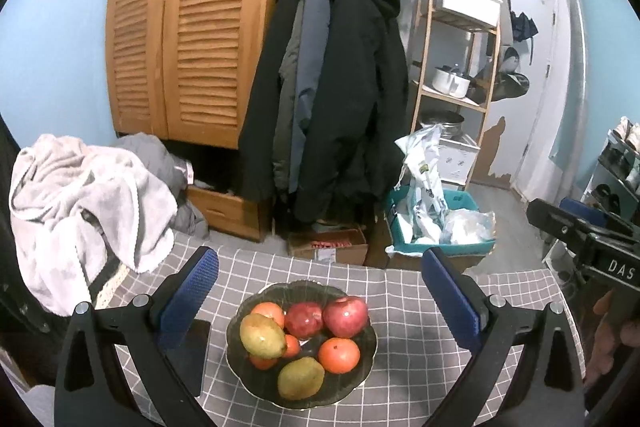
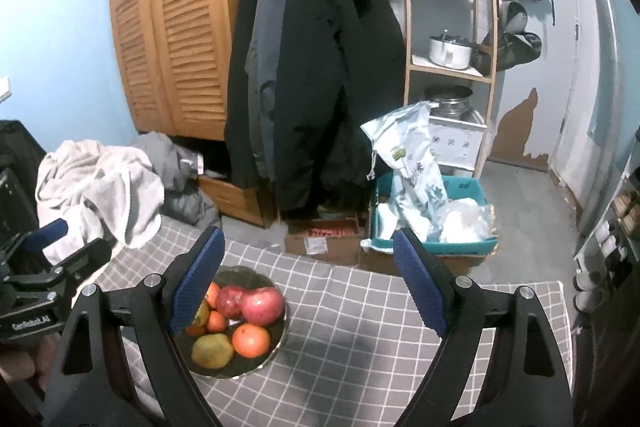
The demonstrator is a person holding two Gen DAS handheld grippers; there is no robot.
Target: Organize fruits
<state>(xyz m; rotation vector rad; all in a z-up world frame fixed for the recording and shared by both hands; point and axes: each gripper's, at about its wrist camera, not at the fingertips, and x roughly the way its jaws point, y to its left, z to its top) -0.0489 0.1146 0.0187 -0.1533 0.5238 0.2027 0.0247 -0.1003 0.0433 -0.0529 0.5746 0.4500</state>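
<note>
Glossy dark glass bowl (image 1: 240,363), checked cloth tablecloth (image 1: 416,307), slatted wooden wardrobe (image 1: 188,39)

Dim, cool light; soft shadows, sharp centre, edges bowed.

dark scalloped bowl (image 1: 370,341) on checked cloth, heaped with red apples (image 1: 345,315), oranges (image 1: 339,355), green-yellow mangoes (image 1: 262,335)

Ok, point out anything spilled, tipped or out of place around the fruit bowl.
Nothing stands out: all the fruit sits inside the bowl on the checked tablecloth, none spilled or rolling. Both the left gripper and the right gripper are open and empty.
</note>
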